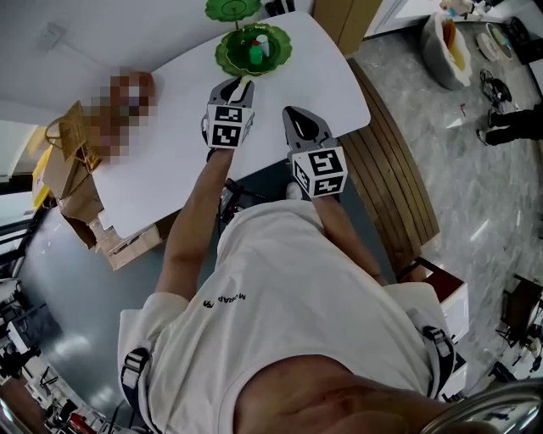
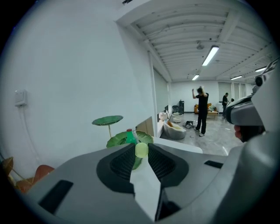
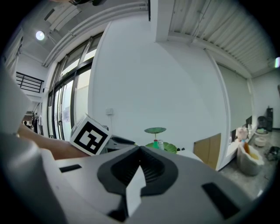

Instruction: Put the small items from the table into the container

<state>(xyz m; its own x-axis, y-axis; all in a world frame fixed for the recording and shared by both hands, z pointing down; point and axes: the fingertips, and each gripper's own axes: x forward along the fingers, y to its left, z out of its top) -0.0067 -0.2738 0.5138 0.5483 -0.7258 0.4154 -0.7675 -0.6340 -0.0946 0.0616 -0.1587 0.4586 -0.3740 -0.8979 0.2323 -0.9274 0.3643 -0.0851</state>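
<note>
Pale-green ball (image 2: 141,150) clamped in left gripper (image 1: 237,85), not yet dropped into leaf dish (image 1: 280,51) holding a green bottle (image 1: 255,53); right gripper (image 3: 140,151) closed, empty.

Glossy green leaf-shaped dish (image 1: 222,55); smooth matt white tabletop (image 1: 170,136); brown slatted wooden bench (image 1: 399,169), right; smooth pale-green ball (image 2: 141,150).

White table (image 1: 170,127) slants across the upper middle of the frame; a green leaf-shaped dish (image 1: 227,52) stands at its far end, upper centre; a smaller green leaf (image 1: 232,8) sits just beyond it, at the top edge.
</note>
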